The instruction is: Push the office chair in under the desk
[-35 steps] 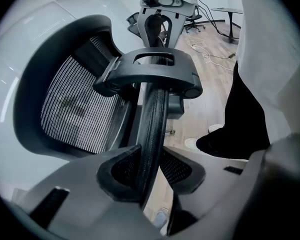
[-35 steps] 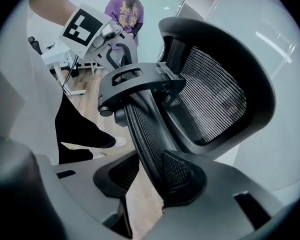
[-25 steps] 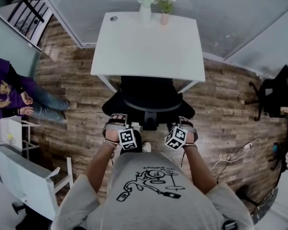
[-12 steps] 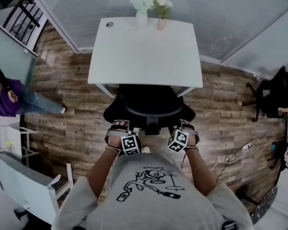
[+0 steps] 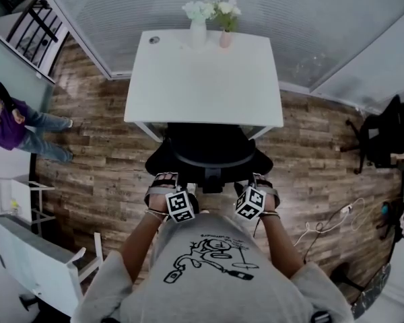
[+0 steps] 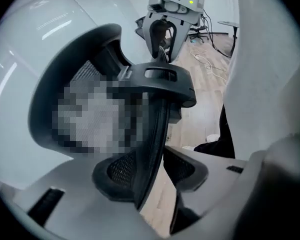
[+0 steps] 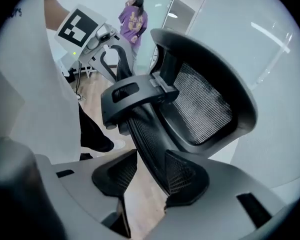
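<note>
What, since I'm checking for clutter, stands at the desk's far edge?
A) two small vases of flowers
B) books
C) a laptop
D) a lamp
A: the head view shows a white vase and a pink vase, both with flowers, at the far edge of the white desk.

Wood-plank floor (image 5: pixel 323 150) — frosted glass walls (image 5: pixel 121 19) (spare black chair (image 5: pixel 384 136) at right)
</note>
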Demonstrator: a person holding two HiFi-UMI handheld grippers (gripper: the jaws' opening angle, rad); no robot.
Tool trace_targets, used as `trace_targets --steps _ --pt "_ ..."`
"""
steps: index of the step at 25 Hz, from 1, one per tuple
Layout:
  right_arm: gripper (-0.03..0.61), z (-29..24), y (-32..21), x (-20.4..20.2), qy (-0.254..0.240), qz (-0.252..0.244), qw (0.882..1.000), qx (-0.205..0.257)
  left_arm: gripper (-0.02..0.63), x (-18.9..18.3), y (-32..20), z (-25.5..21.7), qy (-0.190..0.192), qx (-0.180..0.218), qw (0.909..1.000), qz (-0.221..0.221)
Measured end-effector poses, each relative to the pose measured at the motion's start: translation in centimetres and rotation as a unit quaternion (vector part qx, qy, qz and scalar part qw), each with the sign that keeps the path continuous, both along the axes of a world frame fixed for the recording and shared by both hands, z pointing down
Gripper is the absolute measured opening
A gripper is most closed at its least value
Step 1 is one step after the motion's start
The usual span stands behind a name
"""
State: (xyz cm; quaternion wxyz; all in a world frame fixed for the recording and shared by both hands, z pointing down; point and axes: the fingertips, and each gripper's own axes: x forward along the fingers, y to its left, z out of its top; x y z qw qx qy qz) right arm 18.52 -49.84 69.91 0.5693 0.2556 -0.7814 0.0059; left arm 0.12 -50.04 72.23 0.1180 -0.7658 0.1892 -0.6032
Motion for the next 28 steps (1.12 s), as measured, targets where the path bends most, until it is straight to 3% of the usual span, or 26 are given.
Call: trace_targets --steps 6,8,10,11,12,15,17,19,21,24,28 --pt "0.184 -5.2 -1.0 -1.5 -0.099 0.05 0.993 0.026 0.173 0.1 0.4 -3.7 0.046 -0.006 0.9986 -0.027" --pt "0.181 -7.3 -1.6 -2.2 -0.136 0.066 0.988 0.04 0.172 0.7 -0.2 -5.7 0.089 -0.005 0.9946 -0.052" --pt "0.172 -9.3 -2.2 -3.0 -0.177 0.084 0.979 0.05 0.167 1.4 -0.8 -7.9 0.158 -0.018 0.9833 -0.089" --pt "0.167 -10.2 -2.4 -3.4 -0.199 0.096 0.974 0.052 0.162 2.0 -1.1 -8.9 0.206 -0.034 0.9715 -0.112" --pt "0.164 -11.0 -2.5 -3.8 -0.223 0.108 0.968 0.052 0.154 2.5 -1.4 -10.1 0.26 -0.054 0.9542 -0.137" --pt "0.146 -14.0 -3.0 -5.1 -0.305 0.141 0.94 0.052 0.113 3.4 -2.9 -14.9 0.409 -0.082 0.8874 -0.195" --pt "0.123 -16.5 -3.1 -5.9 -0.37 0.161 0.913 0.05 0.092 3.5 -3.8 -18.7 0.476 -0.068 0.8508 -0.212" --pt "0.098 -19.2 -3.1 -6.6 -0.431 0.175 0.884 0.05 0.072 3.7 -4.1 -22.1 0.523 -0.05 0.8238 -0.214" --pt "0.086 -21.9 -2.9 -7.7 -0.471 0.17 0.863 0.058 0.056 3.7 -4.1 -24.8 0.55 -0.03 0.8081 -0.208" --pt "0.078 -24.8 -2.3 -8.9 -0.495 0.156 0.851 0.078 0.038 4.0 -3.5 -27.8 0.576 -0.019 0.7919 -0.2" --pt "0.048 -26.6 -1.7 -9.2 -0.493 0.158 0.85 0.1 0.038 4.5 -2.5 -29.1 0.585 -0.019 0.7892 -0.187"
